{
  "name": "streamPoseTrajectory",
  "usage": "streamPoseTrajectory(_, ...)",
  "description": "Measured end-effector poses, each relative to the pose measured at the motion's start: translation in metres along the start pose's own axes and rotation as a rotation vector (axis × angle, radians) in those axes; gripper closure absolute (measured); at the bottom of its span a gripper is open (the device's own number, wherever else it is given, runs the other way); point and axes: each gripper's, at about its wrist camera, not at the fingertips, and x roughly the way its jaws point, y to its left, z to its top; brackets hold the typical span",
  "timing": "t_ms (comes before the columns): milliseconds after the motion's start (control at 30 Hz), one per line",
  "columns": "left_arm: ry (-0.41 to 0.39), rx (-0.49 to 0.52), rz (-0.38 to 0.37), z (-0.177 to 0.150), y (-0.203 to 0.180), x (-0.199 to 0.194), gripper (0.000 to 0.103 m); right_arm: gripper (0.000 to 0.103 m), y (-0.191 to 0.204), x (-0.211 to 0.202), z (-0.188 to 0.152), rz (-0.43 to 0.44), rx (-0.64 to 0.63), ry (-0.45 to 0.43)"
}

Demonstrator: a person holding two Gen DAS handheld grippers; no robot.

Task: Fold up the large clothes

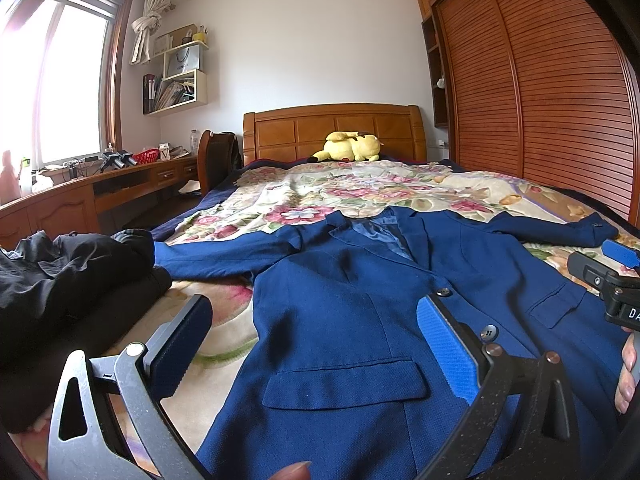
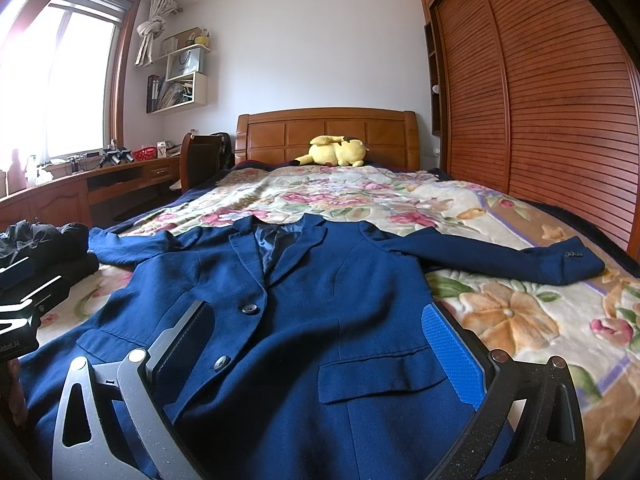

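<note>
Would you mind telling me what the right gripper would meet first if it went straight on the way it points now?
Most likely the blue jacket: the open right gripper points low across its front, near the flap pocket. Depth is unclear; it may skim over toward the flowered blanket.

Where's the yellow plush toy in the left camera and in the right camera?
Left wrist: yellow plush toy sits top centre, against the headboard.
Right wrist: yellow plush toy sits top centre, slightly further left.
Shared landmark: blue jacket spread flat on the bed.
</note>
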Motion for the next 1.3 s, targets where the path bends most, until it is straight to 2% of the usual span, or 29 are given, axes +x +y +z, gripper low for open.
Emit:
streamPoseTrajectory(1067,-0.001,0.003,0.001,0.000,-0.001,-0.001,0.000,0.000,0.000,0.000,0.000,0.001,0.000,0.002)
streamPoseTrajectory(1300,0.076,0.031,-0.029,0.015,0.009,0.006,0.001,0.000,0.001,0.008,0.010,0.033,-0.018,0.042)
